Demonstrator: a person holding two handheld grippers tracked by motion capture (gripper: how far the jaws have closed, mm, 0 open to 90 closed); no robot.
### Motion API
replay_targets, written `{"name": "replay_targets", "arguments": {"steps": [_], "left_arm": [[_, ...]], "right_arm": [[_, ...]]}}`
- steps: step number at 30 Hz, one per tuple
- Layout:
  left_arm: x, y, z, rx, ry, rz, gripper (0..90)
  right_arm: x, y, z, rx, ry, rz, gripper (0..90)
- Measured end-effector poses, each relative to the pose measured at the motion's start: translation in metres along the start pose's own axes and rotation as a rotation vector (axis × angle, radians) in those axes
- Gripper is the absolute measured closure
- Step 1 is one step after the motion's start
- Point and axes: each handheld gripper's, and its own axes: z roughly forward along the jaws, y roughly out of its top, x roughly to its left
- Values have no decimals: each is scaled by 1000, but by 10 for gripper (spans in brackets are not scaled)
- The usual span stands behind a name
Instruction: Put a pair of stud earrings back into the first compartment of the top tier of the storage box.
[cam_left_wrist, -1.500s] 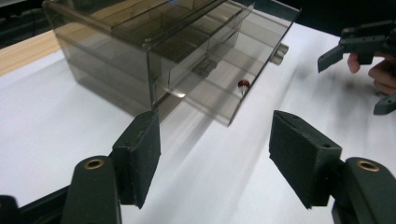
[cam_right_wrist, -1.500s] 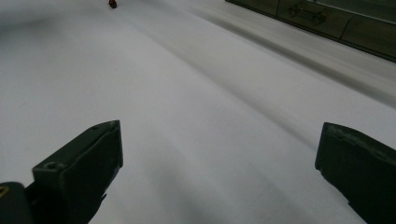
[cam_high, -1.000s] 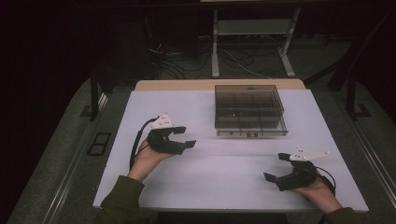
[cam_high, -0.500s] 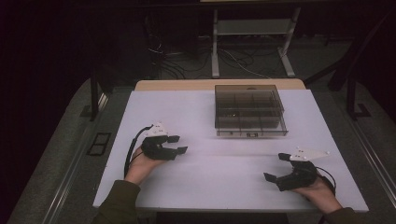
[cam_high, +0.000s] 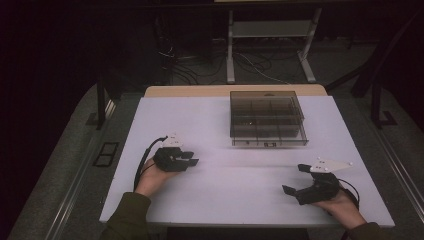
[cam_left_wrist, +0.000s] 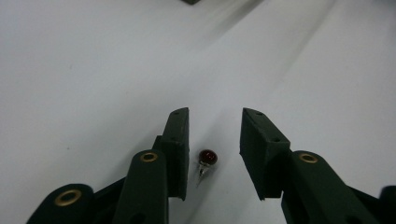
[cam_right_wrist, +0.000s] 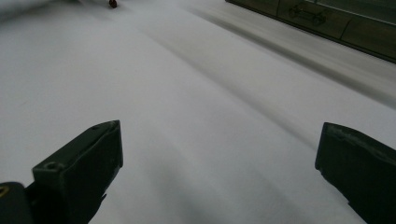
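One small red-headed pin is seen lying on the white table, between the fingers of the left gripper, nearer the left one; no pad is pressed on it. These fingers have just been closing around it, a gap being left on both sides, so a pinch is judged to be in preparation. Well apart, the right gripper is held low over the table with its fingers spread wide and nothing between them, apparently kept waiting. Farther back, a smoked compartment box is placed, probably as the destination.
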Motion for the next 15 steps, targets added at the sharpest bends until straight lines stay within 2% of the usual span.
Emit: {"name": "replay_targets", "arguments": {"steps": [2, 5, 15], "left_arm": [[1, -1, 1, 18, 1, 12, 635], [1, -1, 4, 27, 0, 4, 655], [3, -3, 9, 69, 8, 16, 708]], "right_arm": [[0, 0, 0, 0, 0, 0, 4], [0, 0, 0, 0, 0, 0, 4], [0, 0, 0, 3, 0, 1, 4]]}}
